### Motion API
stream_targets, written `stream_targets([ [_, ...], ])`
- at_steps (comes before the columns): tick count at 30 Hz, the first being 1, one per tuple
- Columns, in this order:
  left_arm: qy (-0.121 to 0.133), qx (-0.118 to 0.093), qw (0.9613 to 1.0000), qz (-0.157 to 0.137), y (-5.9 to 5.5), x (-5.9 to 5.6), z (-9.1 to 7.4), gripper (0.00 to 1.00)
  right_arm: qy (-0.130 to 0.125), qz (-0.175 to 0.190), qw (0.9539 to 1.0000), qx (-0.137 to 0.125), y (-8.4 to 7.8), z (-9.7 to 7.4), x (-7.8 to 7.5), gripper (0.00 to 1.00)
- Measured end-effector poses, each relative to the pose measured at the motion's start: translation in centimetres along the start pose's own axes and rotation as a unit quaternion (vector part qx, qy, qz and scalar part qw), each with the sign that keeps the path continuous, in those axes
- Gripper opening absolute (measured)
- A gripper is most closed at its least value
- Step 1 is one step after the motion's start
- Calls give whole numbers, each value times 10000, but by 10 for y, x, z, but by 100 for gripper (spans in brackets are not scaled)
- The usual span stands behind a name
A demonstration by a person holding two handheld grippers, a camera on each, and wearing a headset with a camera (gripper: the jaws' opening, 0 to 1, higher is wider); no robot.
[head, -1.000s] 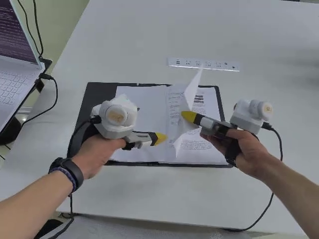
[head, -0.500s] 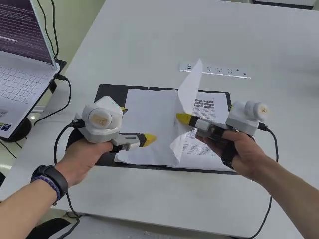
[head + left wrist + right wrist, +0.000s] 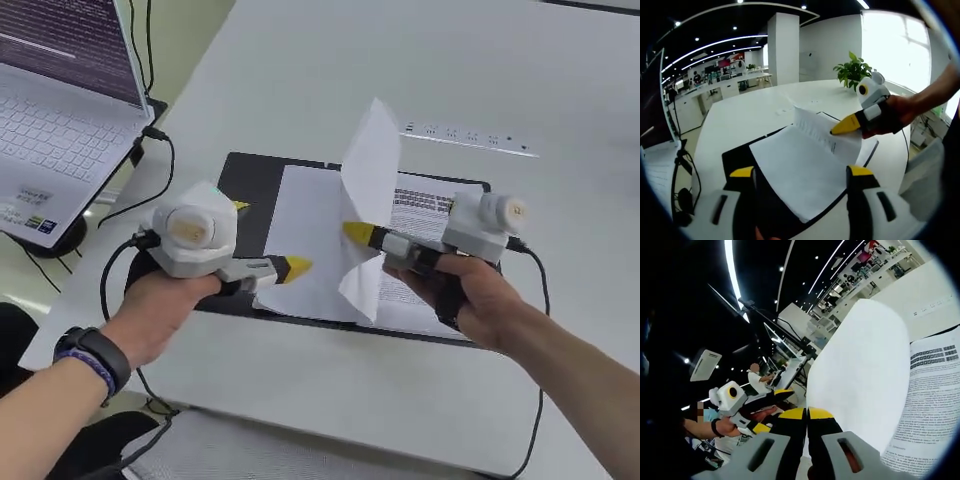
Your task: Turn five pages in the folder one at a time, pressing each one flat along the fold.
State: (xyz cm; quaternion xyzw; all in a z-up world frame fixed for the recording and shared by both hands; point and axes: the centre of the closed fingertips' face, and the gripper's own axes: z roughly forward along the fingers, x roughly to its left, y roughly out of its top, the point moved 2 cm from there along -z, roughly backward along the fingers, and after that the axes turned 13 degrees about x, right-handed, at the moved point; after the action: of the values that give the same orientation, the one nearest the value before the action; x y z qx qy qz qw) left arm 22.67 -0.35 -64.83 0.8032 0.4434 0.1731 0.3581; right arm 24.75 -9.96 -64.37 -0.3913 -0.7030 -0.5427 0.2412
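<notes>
One page [image 3: 368,165] caught mid-turn. It stands nearly upright over the fold of the black folder [image 3: 245,175], which lies open on the white table [image 3: 300,60], close to the person.

Right tongs [image 3: 356,234] clenched, yellow tips together at the page's free edge. Judged to be nipping that edge, since nothing else carries the sheet.

Left tongs [image 3: 801,171] released, jaws well apart. They hover above the near left part of the folder, touching nothing.

Progress, as judged:
- This turn is about half made. The page has yet to come down on the left side.
- The press along the fold is not yet done for it.
- A blank sheet [image 3: 305,230] lies flat on the left half, so at least one page has likely gone over.
- How many of the five are done cannot be counted from here.
- Left tongs look placed to do the pressing once the page lands.

Writing:
- Printed sheet [image 3: 420,205] on the right half carries dense black text in blocks, with a heavier band near its far edge. Too small to read in any view.
- Laptop [image 3: 60,120] at far left shows lines of light text on a dark screen, unreadable.
- Power strip [image 3: 465,138] beyond the folder has sockets but no legible marking.
- No brand or label readable on tongs or folder.
</notes>
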Motion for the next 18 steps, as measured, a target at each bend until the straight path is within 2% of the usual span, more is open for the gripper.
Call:
stream_targets([
  [9, 85, -9, 9999, -145, -18, 7, -15, 73, 74, 45, 9993, 361, -14, 31, 1, 0],
  [18, 161, 2, 9991, -383, -35, 11, -24, 73, 31, 356, 9969, 697, -34, 58, -15, 0],
])
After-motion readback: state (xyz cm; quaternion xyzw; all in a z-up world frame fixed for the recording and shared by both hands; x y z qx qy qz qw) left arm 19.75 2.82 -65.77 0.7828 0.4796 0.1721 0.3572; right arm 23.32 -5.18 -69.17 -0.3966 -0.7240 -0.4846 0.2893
